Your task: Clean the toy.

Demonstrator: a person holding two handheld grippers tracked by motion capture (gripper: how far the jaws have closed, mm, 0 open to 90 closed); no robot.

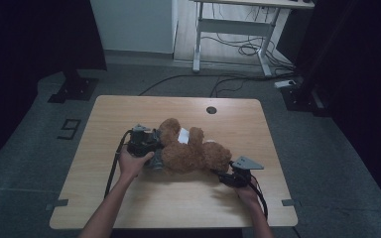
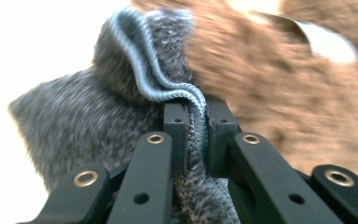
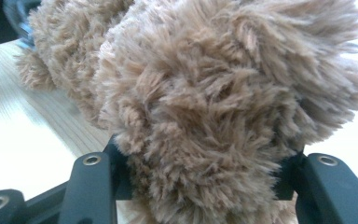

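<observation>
We have the fluffy brown teddy bear [image 1: 193,151] lying near the middle of the light wooden table [image 1: 129,198]. Our left gripper [image 2: 193,126] has its jaws pinched tight on the ribbed hem of the grey knitted garment [image 2: 84,121]. Our right gripper [image 3: 200,182] has its jaws spread around a furry limb; whether they actually press it, we cannot tell. We should pull the hem slowly while steadying that limb.
</observation>
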